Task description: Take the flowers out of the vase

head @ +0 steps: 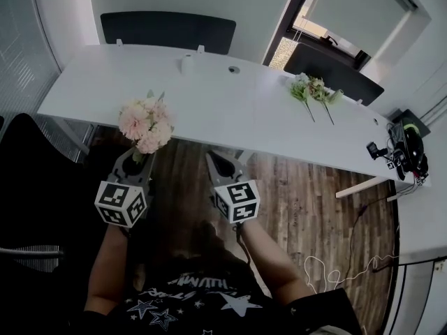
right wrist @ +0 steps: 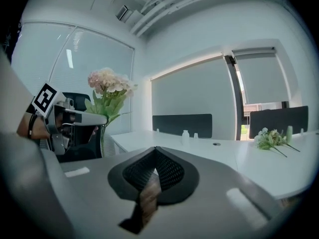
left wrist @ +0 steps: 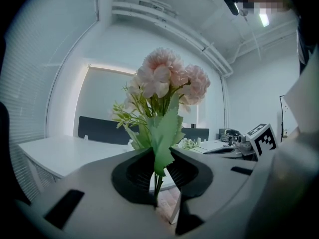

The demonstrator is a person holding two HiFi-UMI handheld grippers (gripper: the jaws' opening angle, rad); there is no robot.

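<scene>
Left claw (head: 135,158): jaws part closed, clamped on the thin green stems (left wrist: 157,183) of the pink bunch (head: 145,125). The grip sits low on the stems, just under a serrated leaf (left wrist: 164,133) that lies between the pads. The bunch stands upright above the jaws, in the air in front of the near edge of the bench (head: 223,110) and touching nothing else.

Right claw (head: 218,165): jaws fully together, nothing held. It is beside the left claw and well apart from the bunch.

Two more sprigs (head: 314,91) lie flat on the bench at its far right. No vase can be made out in any view.

Handling assessment: the bunch looks light but top-heavy, with slender, bendable stems that could pivot or slip in the jaws. The blooms appear soft and easily crushed. Recommended hold is on the gathered stems below the leaves, as now, never on the heads.
</scene>
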